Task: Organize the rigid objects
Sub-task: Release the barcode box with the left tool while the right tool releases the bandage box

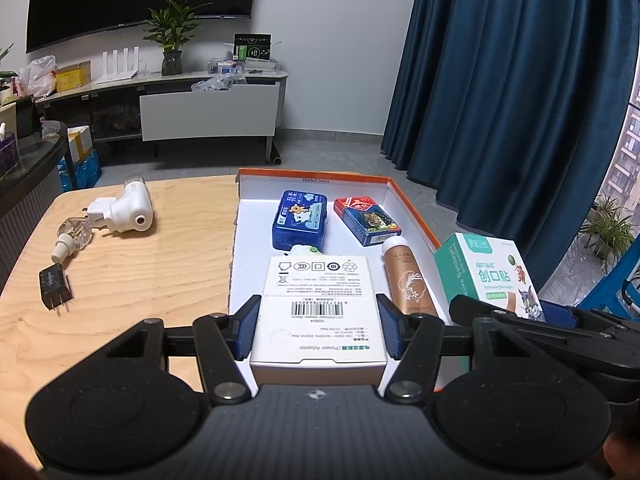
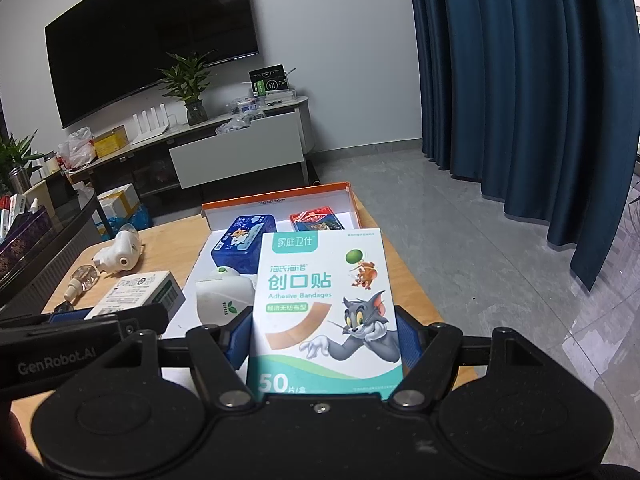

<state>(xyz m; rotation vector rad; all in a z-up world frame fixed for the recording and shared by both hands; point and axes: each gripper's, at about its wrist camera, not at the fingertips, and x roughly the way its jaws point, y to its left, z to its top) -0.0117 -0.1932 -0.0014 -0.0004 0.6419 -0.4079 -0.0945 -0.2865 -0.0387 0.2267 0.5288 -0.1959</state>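
Note:
My left gripper (image 1: 318, 330) is shut on a white power adapter box (image 1: 318, 308), held over the near end of the orange-edged white tray (image 1: 412, 204). My right gripper (image 2: 324, 340) is shut on a bandage box with a cat and mouse picture (image 2: 324, 300); the box also shows at the right of the left wrist view (image 1: 488, 276). In the tray lie a blue tin (image 1: 300, 218), a red and blue card pack (image 1: 366, 218), a tan bottle (image 1: 406, 280) and a white round item with a green mark (image 2: 224, 296).
On the wooden table (image 1: 140, 280) left of the tray lie a white plug-in device (image 1: 128, 210), a small clear bottle (image 1: 72, 238) and a black plug adapter (image 1: 54, 290). A TV cabinet stands behind; blue curtains hang at the right.

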